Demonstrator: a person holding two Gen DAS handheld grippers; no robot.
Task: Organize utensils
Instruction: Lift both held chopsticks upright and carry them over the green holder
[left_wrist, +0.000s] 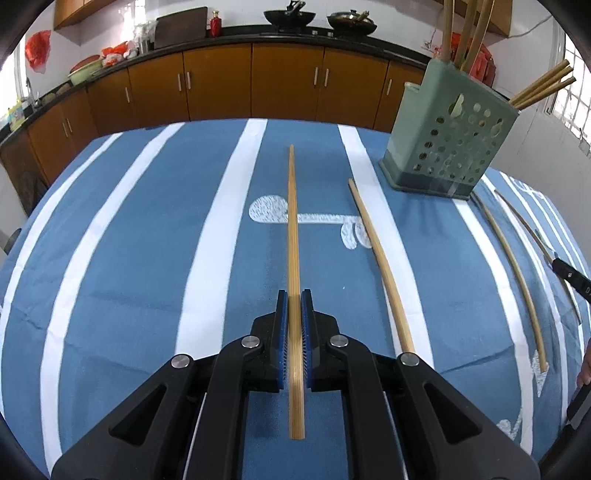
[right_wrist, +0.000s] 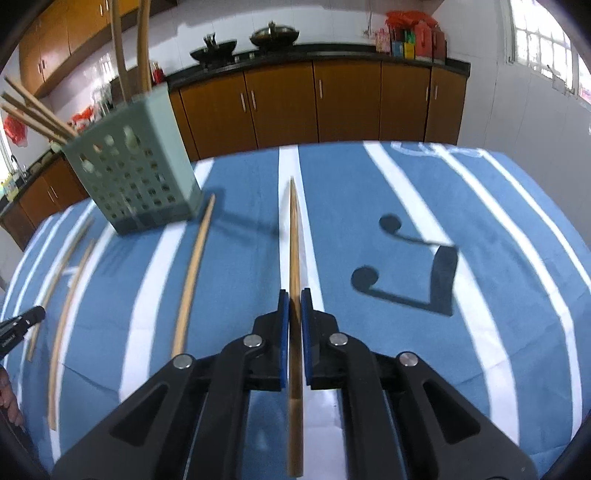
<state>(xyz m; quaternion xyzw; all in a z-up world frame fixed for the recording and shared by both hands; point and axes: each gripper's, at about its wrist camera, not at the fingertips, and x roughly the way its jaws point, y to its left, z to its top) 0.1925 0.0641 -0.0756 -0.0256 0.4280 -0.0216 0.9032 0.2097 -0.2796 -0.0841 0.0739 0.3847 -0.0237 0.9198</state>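
Each hand-held gripper is clenched on a chopstick: the left hand-held gripper (left_wrist: 294, 299) grips one chopstick (left_wrist: 293, 229), the right hand-held gripper (right_wrist: 294, 299) another (right_wrist: 294, 236). This looks like the pick-up step; next, each must lift toward the green holder (left_wrist: 447, 136) at two o'clock of the left one, tipping upright to drop in, while spare chopsticks (left_wrist: 380, 266) lie on the surface (left_wrist: 147, 240)

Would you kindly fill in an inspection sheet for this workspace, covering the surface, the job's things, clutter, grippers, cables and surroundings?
Surface: table under a blue cloth with white stripes, lying flat.
Job's things: green perforated utensil holder standing upright with chopsticks already inside; three loose chopsticks on the cloth, the nearest lying to the holder's left.
Clutter: nothing seen.
Grippers: left gripper shut on a chopstick; right gripper shut on another chopstick.
Cables: nothing seen.
Surroundings: wooden cabinets under a dark counter with two woks; windows at the sides.
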